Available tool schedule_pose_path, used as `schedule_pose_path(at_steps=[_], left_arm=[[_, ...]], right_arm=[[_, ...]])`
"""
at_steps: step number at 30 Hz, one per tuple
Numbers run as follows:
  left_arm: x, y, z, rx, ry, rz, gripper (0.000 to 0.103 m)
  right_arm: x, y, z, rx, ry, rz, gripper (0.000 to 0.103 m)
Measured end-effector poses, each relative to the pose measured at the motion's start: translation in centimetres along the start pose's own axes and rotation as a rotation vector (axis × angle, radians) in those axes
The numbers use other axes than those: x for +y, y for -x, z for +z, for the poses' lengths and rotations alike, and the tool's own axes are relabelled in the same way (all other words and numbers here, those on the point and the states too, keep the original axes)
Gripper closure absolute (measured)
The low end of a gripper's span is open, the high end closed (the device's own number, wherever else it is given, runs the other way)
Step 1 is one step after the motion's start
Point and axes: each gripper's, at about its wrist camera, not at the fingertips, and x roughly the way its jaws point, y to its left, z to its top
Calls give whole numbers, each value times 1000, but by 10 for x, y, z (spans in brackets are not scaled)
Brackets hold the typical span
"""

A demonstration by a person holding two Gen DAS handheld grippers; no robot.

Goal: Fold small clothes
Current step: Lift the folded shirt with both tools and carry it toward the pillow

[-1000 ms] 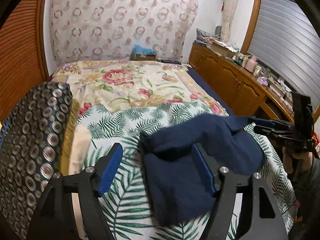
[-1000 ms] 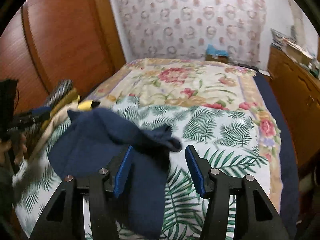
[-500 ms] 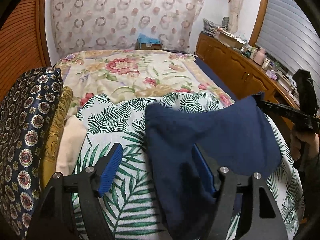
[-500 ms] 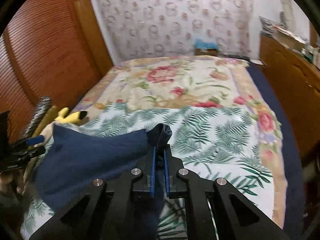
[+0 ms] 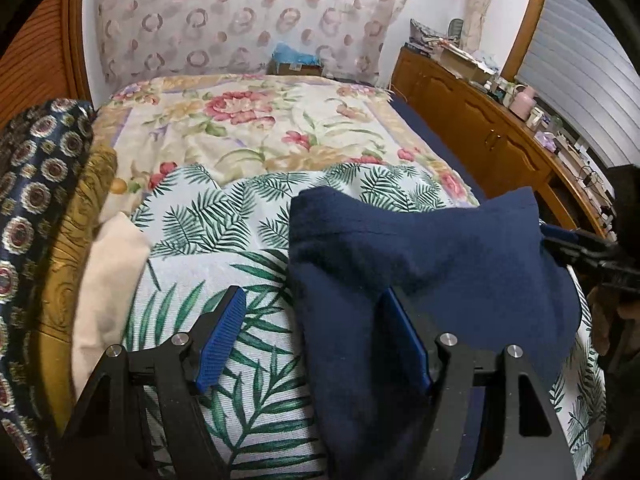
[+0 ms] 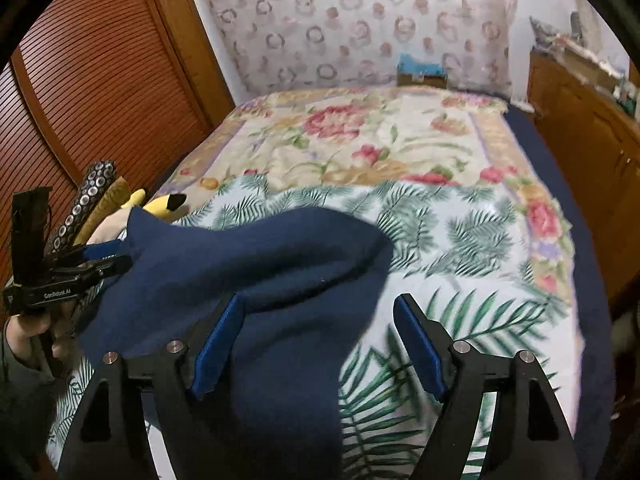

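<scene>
Left wrist view: left gripper (image 5: 310, 338) jaws stood wide, nothing pinched; one navy garment (image 5: 420, 280) lay bunched on the palm-print sheet (image 5: 208, 220) near the bed's near right corner, draped against the right pad. One patterned cushion (image 5: 32, 184) sat at the bed's left edge. Right wrist view: right gripper (image 6: 316, 344) had just been opening, jaws wide, with garment cloth lying between them but not squeezed. One yellow plush toy (image 6: 160, 202) lay at the left edge. Risk, as I judge it: with neither claw gripping, the raised fold could slump and wrinkle, undoing the fold.
</scene>
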Motion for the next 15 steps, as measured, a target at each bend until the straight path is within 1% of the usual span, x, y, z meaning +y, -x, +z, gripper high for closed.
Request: schedule_pose_path(at_steps=[2, 3, 6, 7, 8, 9, 10, 11, 12, 13, 14, 15], left_arm=[[3, -4, -1, 14, 9, -20, 31], [3, -4, -1, 5, 8, -27, 31], [2, -3, -3, 0, -4, -45, 39], [2, -3, -2, 0, -3, -61, 45], [2, -3, -2, 1, 1, -83, 54], [2, -4, -1, 6, 6, -105, 59], [1, -3, -1, 8, 14, -121, 63], [1, -3, 0, 8, 15, -126, 70], [0, -3, 0, 9, 14, -135, 75], [-1, -2, 1, 12, 16, -148, 84], [-2, -1, 2, 12, 17, -160, 90], [-5, 2, 1, 6, 10, -162, 92]], right_arm=[[-4, -11, -1, 22, -12, 13, 24], [-7, -16, -1, 32, -22, 25, 24], [-11, -23, 3, 38, -45, 53, 24], [-13, -24, 4, 34, -42, 58, 24], [-12, -24, 4, 32, -35, 61, 24], [-12, -25, 5, 30, -30, 62, 24], [-10, -24, 4, 29, -26, 69, 29], [-8, -25, 4, 32, -13, 91, 41], [-5, -27, 2, 37, 1, 105, 44], [-4, -29, 2, 39, 10, 110, 50], [-3, -30, 2, 38, 19, 117, 55], [-3, -31, 2, 35, 30, 125, 60]])
